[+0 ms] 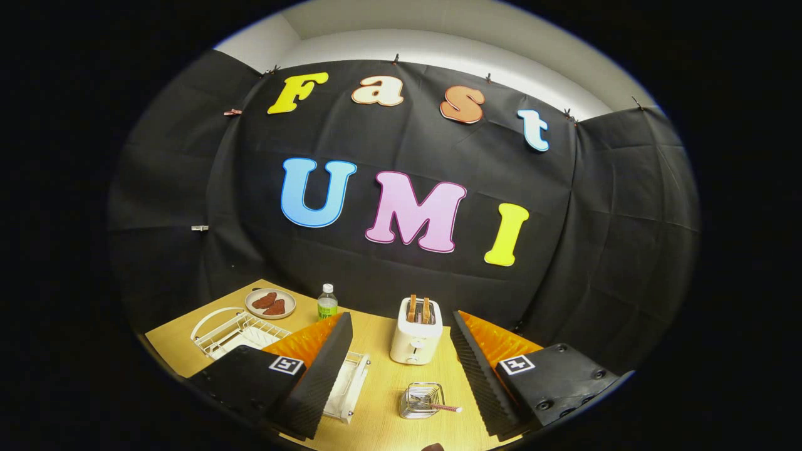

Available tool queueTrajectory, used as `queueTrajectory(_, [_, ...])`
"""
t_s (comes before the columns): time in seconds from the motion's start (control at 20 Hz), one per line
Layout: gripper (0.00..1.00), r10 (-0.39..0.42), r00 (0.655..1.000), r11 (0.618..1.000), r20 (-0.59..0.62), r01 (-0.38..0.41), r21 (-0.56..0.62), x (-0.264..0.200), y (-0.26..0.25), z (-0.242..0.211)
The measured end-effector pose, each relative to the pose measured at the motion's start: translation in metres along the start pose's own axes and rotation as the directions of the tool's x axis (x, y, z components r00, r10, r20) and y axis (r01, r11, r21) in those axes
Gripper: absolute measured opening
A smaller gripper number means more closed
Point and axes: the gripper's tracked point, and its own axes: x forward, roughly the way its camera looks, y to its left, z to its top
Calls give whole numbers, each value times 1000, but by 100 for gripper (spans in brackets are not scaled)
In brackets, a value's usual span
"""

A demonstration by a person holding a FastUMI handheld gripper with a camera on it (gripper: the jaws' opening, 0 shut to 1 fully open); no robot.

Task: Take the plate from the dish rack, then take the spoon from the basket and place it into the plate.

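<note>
The gripper (401, 369) hovers above the counter (382, 426), jaws wide and empty. The dish rack (241, 332) stands near the counter's left edge; its plate (244, 341) looks rigid, smooth and breakable: grip its rim. The light spoon (438, 408) lies in the wire basket (421, 401) between the jaws.

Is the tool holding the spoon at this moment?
No, the tool is open and holds nothing; the spoon lies in the wire basket between its fingers.
</note>
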Motion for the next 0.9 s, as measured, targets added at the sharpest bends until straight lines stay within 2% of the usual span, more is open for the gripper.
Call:
queueTrajectory(0.2, [97,7,1000,1000,-16,-7,5,8,3,-1])
queueTrajectory(0.55, [97,79,986,995,-144,-69,76,41,35,-20])
queueTrajectory(0.75, [97,118,962,992,-246,-104,69,66,63,-46])
queueTrajectory(0.9, [97,143,927,989,-346,-119,89,85,83,-76])
